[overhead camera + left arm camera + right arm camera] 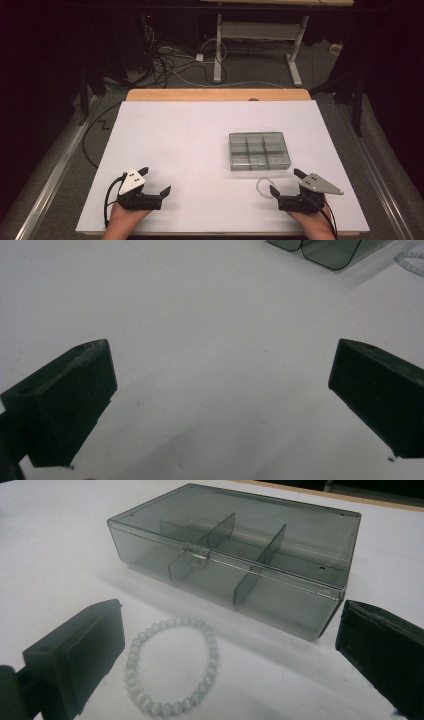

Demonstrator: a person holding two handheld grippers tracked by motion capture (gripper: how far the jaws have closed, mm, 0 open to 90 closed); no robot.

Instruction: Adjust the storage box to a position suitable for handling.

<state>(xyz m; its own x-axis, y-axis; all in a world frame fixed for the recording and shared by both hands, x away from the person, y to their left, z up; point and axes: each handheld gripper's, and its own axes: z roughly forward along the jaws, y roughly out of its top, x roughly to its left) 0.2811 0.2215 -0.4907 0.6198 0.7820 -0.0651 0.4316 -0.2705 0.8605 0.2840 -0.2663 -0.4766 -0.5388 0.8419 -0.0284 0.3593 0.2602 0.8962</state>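
Note:
A smoky clear plastic box (259, 150) with inner dividers lies on the white table, lid down, right of centre. Its latch side (197, 555) faces my right gripper. A pale beaded bracelet (264, 187) lies flat on the table just in front of the box. My right gripper (285, 181) rests low at the near right, open, and the bracelet (132, 665) lies between its jaws near the left one, untouched. My left gripper (156, 181) sits at the near left, open over bare table (215, 315), with nothing between its jaws. The box's corner (330, 250) is far off at the top of its view.
The white sheet (200, 130) covers a wooden tabletop whose far edge (215, 94) is bare. Beyond it stand a desk frame (260, 40) and loose cables on the floor (170, 60). A cable (107, 200) trails from the left gripper.

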